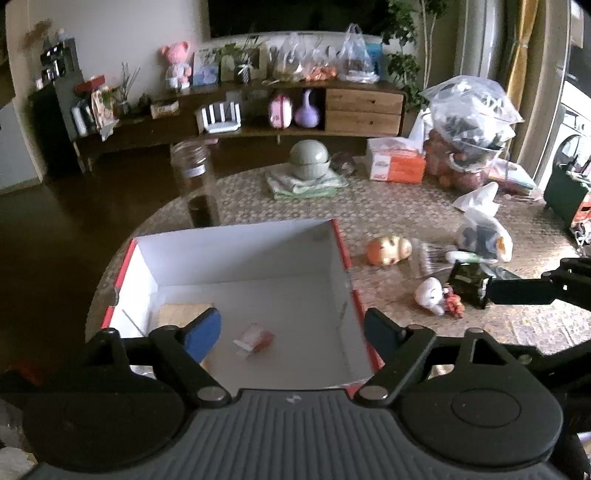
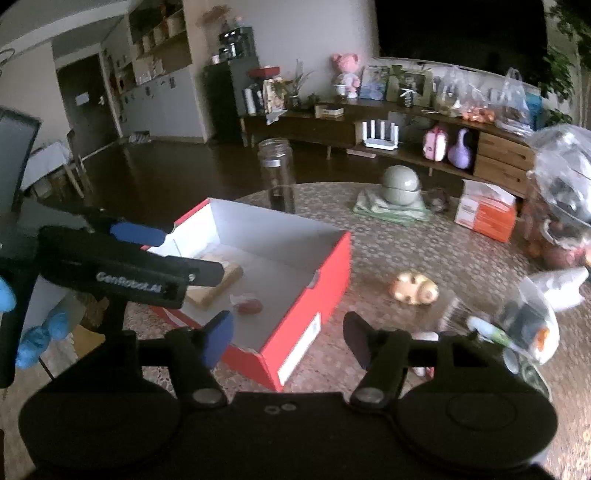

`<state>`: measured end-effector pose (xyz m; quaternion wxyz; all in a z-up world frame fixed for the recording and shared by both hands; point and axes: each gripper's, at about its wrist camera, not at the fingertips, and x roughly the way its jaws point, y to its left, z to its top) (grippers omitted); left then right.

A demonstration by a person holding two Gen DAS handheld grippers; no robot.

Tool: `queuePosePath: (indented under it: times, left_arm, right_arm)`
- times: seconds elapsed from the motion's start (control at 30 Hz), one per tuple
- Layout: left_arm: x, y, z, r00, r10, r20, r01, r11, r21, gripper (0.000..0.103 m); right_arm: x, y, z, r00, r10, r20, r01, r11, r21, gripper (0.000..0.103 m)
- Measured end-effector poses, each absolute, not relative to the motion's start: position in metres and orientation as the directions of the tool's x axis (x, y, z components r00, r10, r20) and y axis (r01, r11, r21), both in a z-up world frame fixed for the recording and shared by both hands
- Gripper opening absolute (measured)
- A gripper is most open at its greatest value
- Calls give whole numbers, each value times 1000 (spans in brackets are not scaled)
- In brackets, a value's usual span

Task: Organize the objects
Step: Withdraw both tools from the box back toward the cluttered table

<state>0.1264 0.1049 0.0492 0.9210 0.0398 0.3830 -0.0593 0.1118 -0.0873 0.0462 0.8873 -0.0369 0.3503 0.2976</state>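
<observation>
Left wrist: left claw [image 1: 291,334] gapes empty over red box [image 1: 343,240]

A long wooden sideboard [image 1: 364,107] lines the pale wall [image 1: 122,33] over dark floor [image 1: 55,229].

I see a matt cardboard box [image 1: 343,266], a clear glass jar [image 1: 192,166], crinkly plastic bags [image 1: 476,110], a wooden cabinet [image 1: 364,112].

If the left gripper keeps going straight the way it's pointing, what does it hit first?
Most likely the white floor of the open red box. The left gripper is open and aimed down into it, near a small red and white packet. Depth is unclear.
</observation>
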Motion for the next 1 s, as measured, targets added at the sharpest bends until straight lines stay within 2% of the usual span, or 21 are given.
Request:
queuePosePath:
  times: [0.1,0.23,0.43,1.0]
  left_arm:
    - [116,90,51,717,-105,-690,156,988,13,98]
    - [104,69,52,736,-138,-662,179,984,-6,103]
    - [96,32,40,727,-182,-662,212,977,-35,103]
    - [121,-58,-29,654,-231,-720,284,958,-50,103]
  right_arm:
    - [106,-105,45,593,496,-634,-540,829,144,72]
    - [98,-134,40,615,480,-626,-520,843,135,78]
    - [95,-184,28,646,434,-628,-460,878,133,84]
    - [114,-297,-16,700,237,-673,-269,961,59,84]
